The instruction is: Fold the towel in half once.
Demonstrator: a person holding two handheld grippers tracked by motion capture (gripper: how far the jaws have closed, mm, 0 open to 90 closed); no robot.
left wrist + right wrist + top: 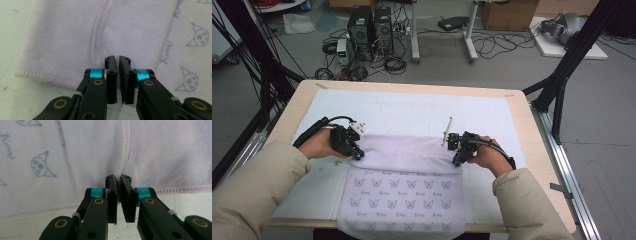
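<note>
A pale lilac towel printed with small blue cat faces lies on the white mat, its near end hanging over the table's front edge. Its far part is folded back, plain side up. My left gripper is at the fold's left end, and in the left gripper view its jaws are shut over the towel beside the pink hem. My right gripper is at the fold's right end. There the towel puckers into its shut jaws.
The wooden table ends close behind the mat. Beyond it on the floor stand two computer towers amid loose cables, and black frame posts rise at the right and left. Both sleeves rest along the table's front corners.
</note>
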